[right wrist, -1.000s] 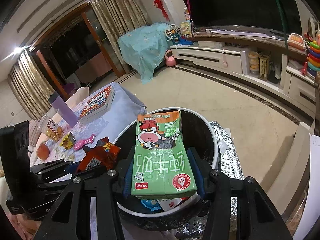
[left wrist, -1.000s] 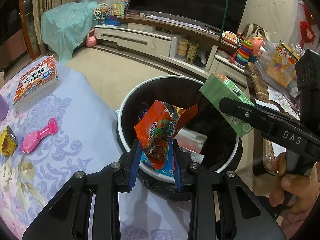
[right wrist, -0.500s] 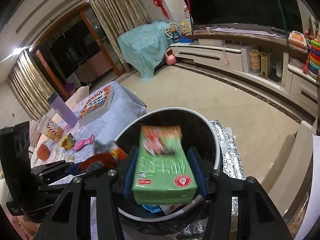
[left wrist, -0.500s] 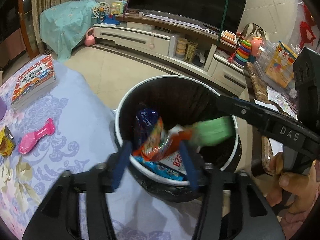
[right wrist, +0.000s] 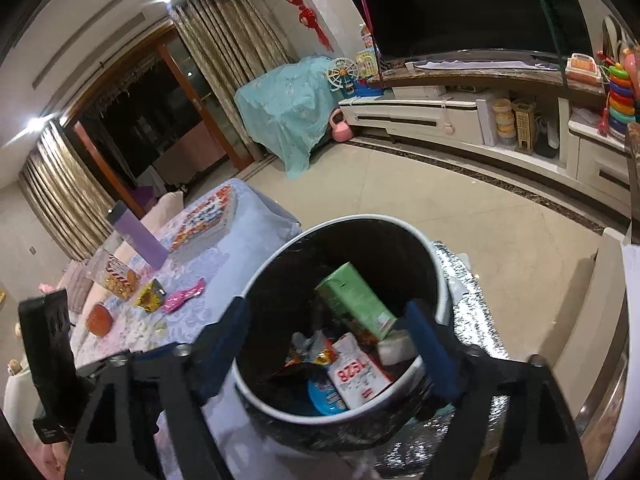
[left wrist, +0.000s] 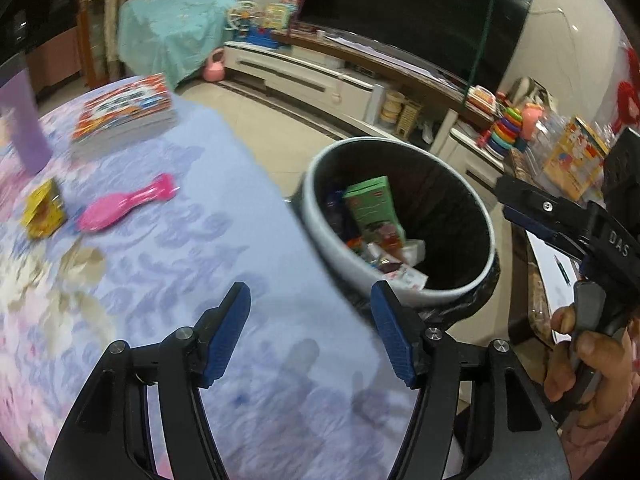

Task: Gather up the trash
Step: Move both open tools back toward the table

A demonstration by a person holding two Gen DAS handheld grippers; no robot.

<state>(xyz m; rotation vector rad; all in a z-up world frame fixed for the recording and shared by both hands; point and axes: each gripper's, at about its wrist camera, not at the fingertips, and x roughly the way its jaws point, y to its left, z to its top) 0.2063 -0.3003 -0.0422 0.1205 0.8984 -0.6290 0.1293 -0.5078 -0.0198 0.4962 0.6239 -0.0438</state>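
Now, progress: two pieces look freshly binned, and more litter waits on the desk (left wrist: 248,216).
Left tongs (left wrist: 310,334): released, jaws just widened, nothing between the blue ribbed pads; they hang over the desk's near edge beside the bin.
Right tongs (right wrist: 332,344): released too, jaws just spread wide, empty, poised above the bin mouth.
Bin (right wrist: 434,268): round, white rim, glossy black liner, standing on the floor against the desk's right edge.
Green carton (right wrist: 354,300): stiff printed cardboard box, leaning tilted on the heap inside the bin.
Wrappers (right wrist: 320,358): crinkled foil and plastic packets, orange, blue and a white one with red print, lying under the carton.
Left to collect, by my reading: a crumpled yellow wrapper (left wrist: 42,210) toward the desk's far left, plus pale scraps (left wrist: 86,258) near it.
Likely not trash: a smooth pink plastic brush (left wrist: 124,206), a stack of books (left wrist: 124,114) at the far edge, a lilac bottle (right wrist: 138,236).
Desk cover: soft lilac cloth with a swirled floral pattern.
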